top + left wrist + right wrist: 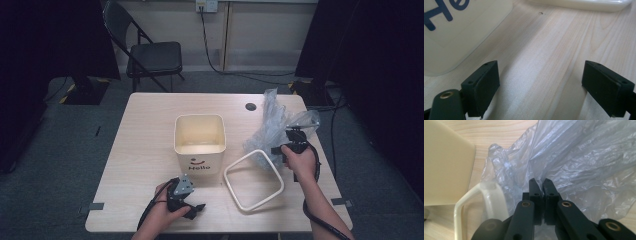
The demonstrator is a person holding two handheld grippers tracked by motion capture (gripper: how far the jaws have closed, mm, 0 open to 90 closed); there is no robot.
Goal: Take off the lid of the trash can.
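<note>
The clear plastic bag (274,131) lies crumpled at the right side of the table (145,130), partly over the white square ring (253,179). The right gripper (539,181) has its jaws pressed together on a fold of the bag. The left gripper (196,206) rests with jaws spread, near the cream bin (199,142). I judge the bag is being picked up; next it must be opened over the bin.

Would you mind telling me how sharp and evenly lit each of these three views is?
High view: soft and dim, dark at the side edges. Left gripper view: pale wooden table grain sharp, cream plastic bin blurred. Right gripper view: crinkled clear plastic bag bright with sheen, white square rim frame blurred.
</note>
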